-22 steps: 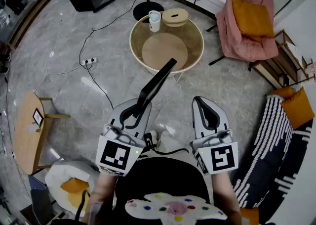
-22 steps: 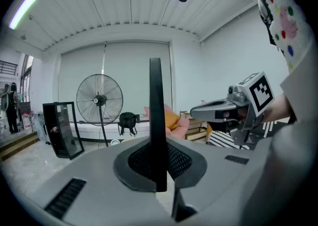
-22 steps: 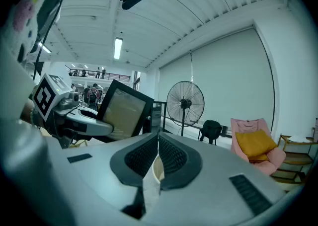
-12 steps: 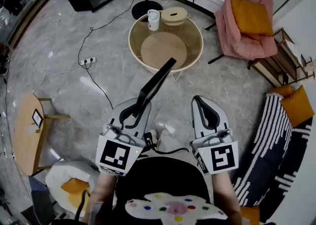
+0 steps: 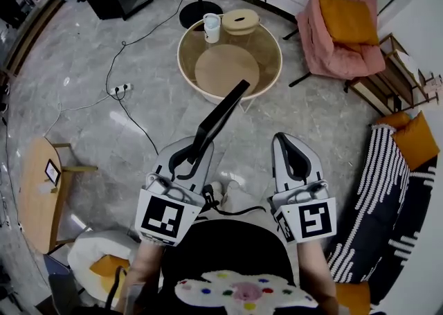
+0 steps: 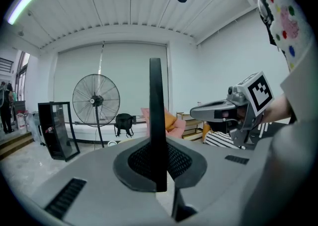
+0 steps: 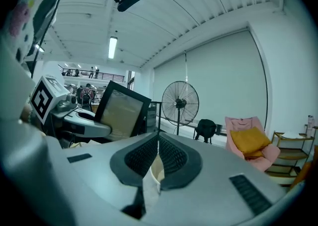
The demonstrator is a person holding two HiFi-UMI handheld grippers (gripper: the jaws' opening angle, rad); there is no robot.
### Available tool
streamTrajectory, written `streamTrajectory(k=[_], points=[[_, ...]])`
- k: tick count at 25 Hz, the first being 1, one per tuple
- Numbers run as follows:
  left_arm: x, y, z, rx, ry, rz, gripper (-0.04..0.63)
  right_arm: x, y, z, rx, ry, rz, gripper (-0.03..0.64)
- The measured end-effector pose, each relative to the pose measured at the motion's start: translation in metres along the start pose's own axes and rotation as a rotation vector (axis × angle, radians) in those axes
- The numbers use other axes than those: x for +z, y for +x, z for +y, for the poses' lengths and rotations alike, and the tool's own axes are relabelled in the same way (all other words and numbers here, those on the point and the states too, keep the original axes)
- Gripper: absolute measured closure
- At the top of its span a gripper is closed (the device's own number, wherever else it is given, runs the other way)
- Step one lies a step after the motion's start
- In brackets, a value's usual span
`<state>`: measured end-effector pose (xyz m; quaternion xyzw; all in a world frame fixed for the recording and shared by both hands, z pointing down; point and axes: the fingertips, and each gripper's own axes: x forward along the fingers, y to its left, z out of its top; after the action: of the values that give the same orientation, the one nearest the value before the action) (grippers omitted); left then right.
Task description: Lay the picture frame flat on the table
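A: Above the floor (image 5: pixel 83 99), short of the counter (image 5: pixel 266 54), your left hand-held gripper (image 5: pixel 188 151) pinches the picture frame (image 5: pixel 220 114) aloft.
B: So laying it flat remains; your right hand-held gripper (image 5: pixel 285 142) is pressed together, empty.

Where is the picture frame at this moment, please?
In the head view the picture frame is left of centre, clamped in the left gripper, slanting up over the floor toward the round glass table.
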<state>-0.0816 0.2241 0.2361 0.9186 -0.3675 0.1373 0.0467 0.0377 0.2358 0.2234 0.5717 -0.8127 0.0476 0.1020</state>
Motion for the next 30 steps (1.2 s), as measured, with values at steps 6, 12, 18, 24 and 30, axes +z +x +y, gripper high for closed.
streamTrajectory(k=[6,12,18,24,30], points=[[0.001,-0.009,0.008,-0.016,0.007,-0.012,0.563,0.003,0.002,0.011,-0.03,-0.003,-0.012,0.581],[-0.004,-0.012,0.015,-0.009,-0.001,-0.007,0.563,-0.001,0.004,0.021,-0.015,-0.025,-0.001,0.581],[0.003,-0.002,0.025,0.016,0.014,-0.022,0.563,-0.001,0.018,0.01,-0.001,-0.028,-0.007,0.581],[0.007,0.013,0.038,0.053,0.005,-0.019,0.563,0.003,0.043,-0.003,0.024,-0.021,-0.022,0.581],[0.012,0.044,0.058,0.07,-0.003,-0.024,0.563,0.003,0.075,-0.023,0.041,-0.02,-0.018,0.581]])
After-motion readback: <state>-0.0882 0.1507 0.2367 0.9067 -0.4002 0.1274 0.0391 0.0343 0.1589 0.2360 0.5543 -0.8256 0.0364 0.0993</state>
